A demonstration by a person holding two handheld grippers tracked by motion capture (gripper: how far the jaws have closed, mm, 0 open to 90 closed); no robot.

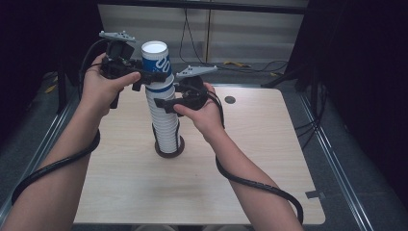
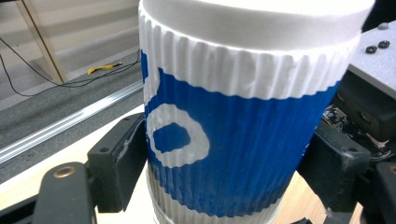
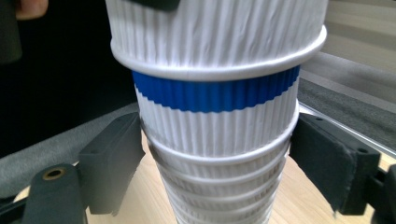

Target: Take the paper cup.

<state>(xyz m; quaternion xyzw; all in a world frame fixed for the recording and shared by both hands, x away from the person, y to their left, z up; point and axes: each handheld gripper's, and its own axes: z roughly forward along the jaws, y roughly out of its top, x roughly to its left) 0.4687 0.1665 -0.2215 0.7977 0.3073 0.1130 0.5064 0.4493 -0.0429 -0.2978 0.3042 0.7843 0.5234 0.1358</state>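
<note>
A tall stack of ribbed white paper cups (image 1: 166, 125) stands upside down on a dark round base (image 1: 169, 152) in the middle of the table. The top cup (image 1: 156, 60) is blue and white. In the left gripper view its blue side (image 2: 233, 140) sits between the jaws. My left gripper (image 1: 155, 75) is shut on it, with both pads (image 2: 119, 161) pressed against its sides. Just below, my right gripper (image 1: 166, 100) clasps the stack under a blue band (image 3: 215, 95). There its pads (image 3: 114, 156) touch the white cups (image 3: 219, 135) on both sides.
The light wooden table (image 1: 250, 168) has a small round hole (image 1: 230, 100) at the back right. Metal rails run along both table sides. Cables and a yellow object (image 1: 235, 64) lie on the floor behind. Each gripper's cable trails down along its forearm.
</note>
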